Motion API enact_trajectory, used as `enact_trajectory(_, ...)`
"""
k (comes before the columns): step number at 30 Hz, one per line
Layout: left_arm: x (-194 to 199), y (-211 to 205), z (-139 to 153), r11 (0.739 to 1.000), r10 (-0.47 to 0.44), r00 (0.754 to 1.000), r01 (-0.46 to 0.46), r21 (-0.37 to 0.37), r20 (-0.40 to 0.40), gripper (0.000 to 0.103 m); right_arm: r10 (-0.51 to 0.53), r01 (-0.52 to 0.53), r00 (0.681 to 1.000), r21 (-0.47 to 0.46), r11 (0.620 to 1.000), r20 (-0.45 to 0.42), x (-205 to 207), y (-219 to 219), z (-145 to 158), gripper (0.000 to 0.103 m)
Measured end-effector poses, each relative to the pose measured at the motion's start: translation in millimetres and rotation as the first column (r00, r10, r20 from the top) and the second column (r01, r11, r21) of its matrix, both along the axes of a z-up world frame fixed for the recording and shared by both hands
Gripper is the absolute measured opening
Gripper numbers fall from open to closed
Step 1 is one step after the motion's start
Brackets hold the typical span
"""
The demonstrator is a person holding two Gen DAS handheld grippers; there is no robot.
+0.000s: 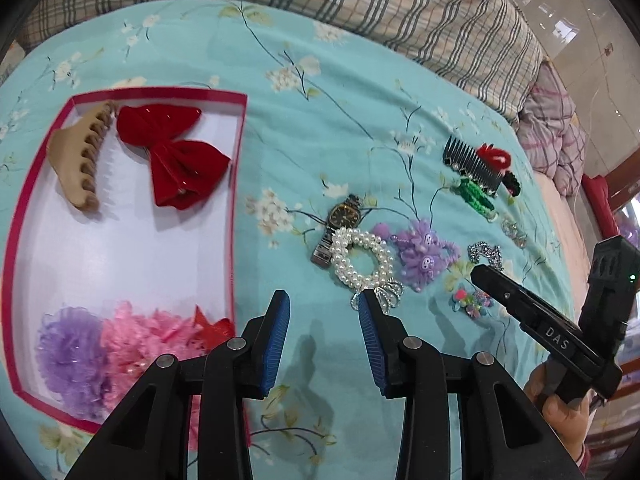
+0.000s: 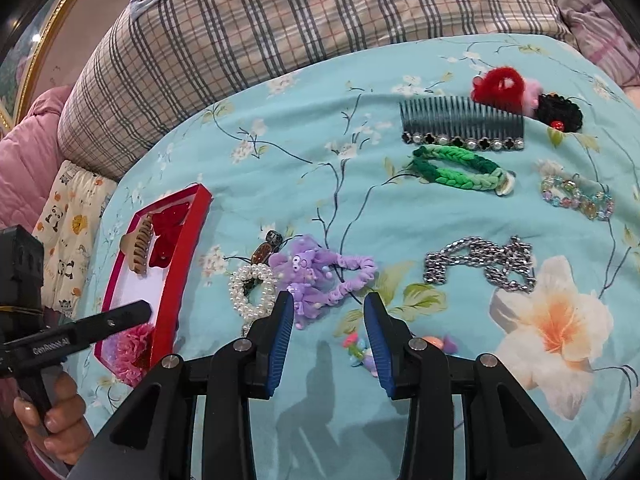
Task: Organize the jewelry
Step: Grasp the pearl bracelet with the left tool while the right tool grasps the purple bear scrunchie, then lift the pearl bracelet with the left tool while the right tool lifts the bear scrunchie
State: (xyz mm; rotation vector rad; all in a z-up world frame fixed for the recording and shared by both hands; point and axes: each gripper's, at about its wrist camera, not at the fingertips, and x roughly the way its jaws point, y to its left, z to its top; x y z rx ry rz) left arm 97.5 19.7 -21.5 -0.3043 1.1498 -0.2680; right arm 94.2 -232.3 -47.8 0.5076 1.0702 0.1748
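Two tools, left tool (image 1: 324,308) and right tool (image 2: 329,310), each with ribbed blue pads standing apart and nothing between them, above a floral turquoise bed (image 2: 280,184). Loose on it: one pearl bracelet (image 1: 362,262), one watch (image 1: 340,226), one fuzzy purple scrunchie (image 2: 320,276), one silver chain (image 2: 480,266), one braided green band (image 2: 456,170), one toothed comb (image 2: 460,124). Furthest left, one red-edged box (image 1: 240,160) holds one tan claw clip (image 1: 80,160), one velvet red bow (image 1: 176,156).

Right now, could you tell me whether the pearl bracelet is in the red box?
Out: the pearl bracelet lies on the bedspread, beside the red box.
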Motion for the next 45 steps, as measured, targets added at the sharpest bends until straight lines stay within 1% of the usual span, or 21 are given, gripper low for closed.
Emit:
enact_trajectory(8, 8, -8, -19, 1.000, 0.015, 0.999, -0.015, 0.004, -0.036, 0.036, 0.073, -0.073, 0.997, -0.003, 0.997, 0.015, 17, 26, -2, 0.039)
enact_trajectory(13, 16, -14, -29, 1.000, 0.009, 0.998, -0.009, 0.007, -0.057, 0.039, 0.104, -0.104, 0.994, -0.023, 0.994, -0.032, 37, 41, -23, 0.039)
enact_trajectory(14, 19, -17, -31, 1.000, 0.007, 0.998, -0.006, 0.004, -0.062, 0.039, 0.104, -0.105, 0.994, -0.029, 0.994, -0.043, 39, 41, -27, 0.037)
enact_trajectory(15, 22, -20, -33, 1.000, 0.002, 0.998, -0.002, -0.001, -0.066, 0.040, 0.108, -0.110, 0.992, -0.032, 0.993, -0.058, 41, 41, -32, 0.033)
enact_trajectory(16, 25, -23, -36, 1.000, -0.006, 0.997, 0.005, -0.004, -0.071, 0.040, 0.104, -0.106, 0.992, -0.030, 0.994, -0.069, 42, 39, -37, 0.023)
enact_trajectory(17, 28, -26, -39, 1.000, -0.008, 0.997, 0.007, -0.006, -0.075, 0.040, 0.096, -0.098, 0.993, -0.020, 0.995, -0.067, 41, 36, -38, 0.023)
enact_trajectory(21, 44, -44, -55, 0.999, -0.028, 0.994, 0.026, -0.021, -0.103, 0.041, 0.068, -0.069, 0.997, -0.035, 0.997, -0.039, 34, 26, -28, 0.020)
enact_trajectory(25, 57, -59, -76, 0.999, -0.029, 0.989, 0.026, -0.018, -0.142, 0.039, 0.032, -0.032, 0.999, -0.028, 0.999, -0.001, 26, 10, -12, 0.020)
enact_trajectory(27, 62, -63, -83, 0.999, -0.022, 0.990, 0.018, -0.026, -0.139, 0.039, 0.022, -0.022, 1.000, -0.018, 1.000, 0.013, 24, 6, -7, 0.020)
enact_trajectory(28, 63, -64, -84, 1.000, -0.017, 0.991, 0.014, -0.024, -0.136, 0.037, 0.014, -0.014, 1.000, -0.015, 1.000, 0.022, 22, 3, -3, 0.020)
enact_trajectory(29, 65, -64, -85, 1.000, -0.016, 0.991, 0.012, -0.028, -0.135, 0.031, 0.011, -0.010, 1.000, -0.012, 1.000, 0.027, 20, 2, -1, 0.020)
enact_trajectory(30, 67, -65, -87, 0.999, -0.019, 0.991, 0.014, -0.038, -0.135, 0.017, 0.006, -0.006, 0.999, -0.007, 1.000, 0.034, 18, 0, 2, 0.020)
enact_trajectory(31, 68, -65, -87, 0.999, -0.023, 0.990, 0.018, -0.035, -0.136, 0.014, 0.002, -0.002, 0.999, -0.004, 1.000, 0.039, 17, -2, 4, 0.020)
enact_trajectory(35, 60, -67, -80, 0.999, -0.039, 0.994, 0.038, -0.006, -0.100, 0.013, -0.008, 0.007, 0.999, 0.005, 1.000, 0.053, 14, -4, 10, 0.020)
enact_trajectory(40, 37, -58, -57, 0.999, -0.053, 0.997, 0.052, -0.015, -0.052, 0.013, -0.003, 0.002, 0.998, 0.017, 1.000, 0.064, 10, -2, 19, 0.020)
enact_trajectory(45, 19, -36, -30, 0.999, -0.032, 0.999, 0.032, -0.032, 0.003, 0.013, 0.019, -0.021, 0.997, 0.019, 1.000, 0.078, 6, 12, 29, 0.020)
